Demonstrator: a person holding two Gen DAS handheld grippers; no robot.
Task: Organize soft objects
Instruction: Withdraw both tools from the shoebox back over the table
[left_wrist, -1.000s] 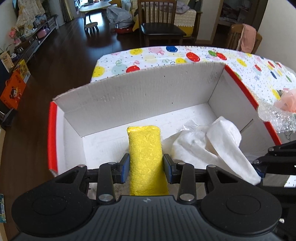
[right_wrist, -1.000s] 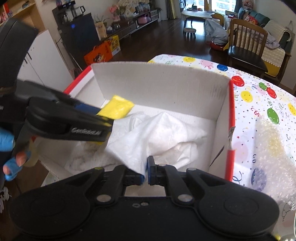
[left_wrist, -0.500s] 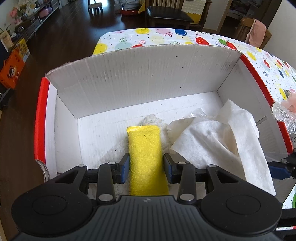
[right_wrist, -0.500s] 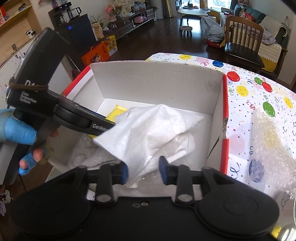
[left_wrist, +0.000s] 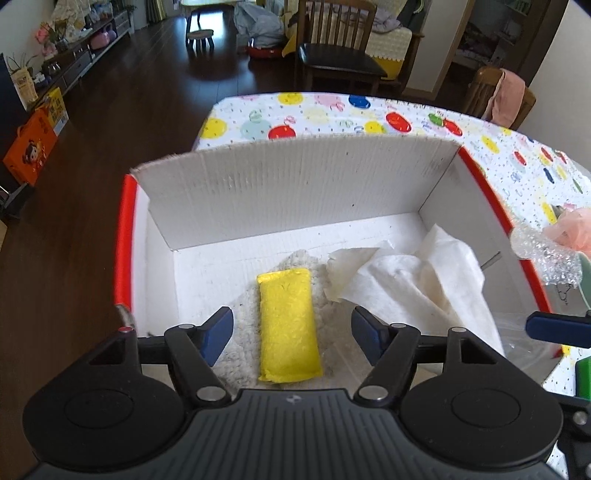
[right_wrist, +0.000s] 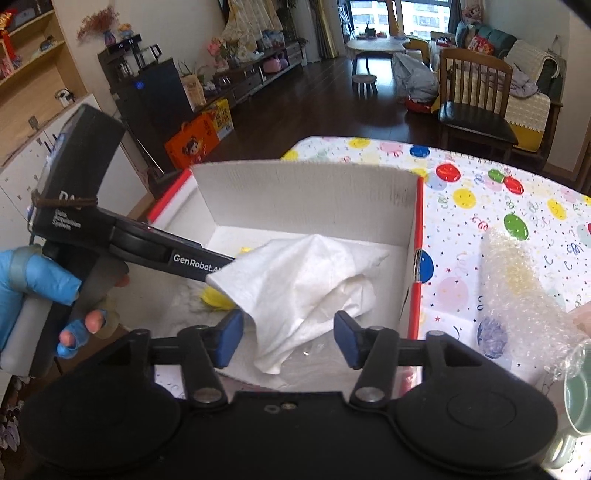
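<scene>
A yellow sponge (left_wrist: 288, 325) lies flat on a fluffy white cloth (left_wrist: 240, 336) on the floor of the white cardboard box (left_wrist: 125, 236). My left gripper (left_wrist: 291, 330) hovers over the sponge, jaws opening, both pads well clear of its sides. To the right, a crumpled white cloth (left_wrist: 413, 284) rests in the box. In the right wrist view that white cloth (right_wrist: 306, 280) stands bunched between the opening jaws of my right gripper (right_wrist: 288, 338), and neither pad presses on it. A corner of the sponge (right_wrist: 218, 299) peeks from under the cloth.
The box's red edge (right_wrist: 419, 221) borders a tablecloth with coloured dots (left_wrist: 332, 114). Bubble wrap (right_wrist: 517, 291) and a pale green mug (right_wrist: 580, 398) lie right of the box. A gloved hand (right_wrist: 33, 280) holds the left gripper. A wooden chair (left_wrist: 340, 62) stands behind the table.
Both grippers opened: the left let go of the yellow sponge, the right let go of the white cloth. Both pulled back and up a little; sponge and cloth stay in the box.
</scene>
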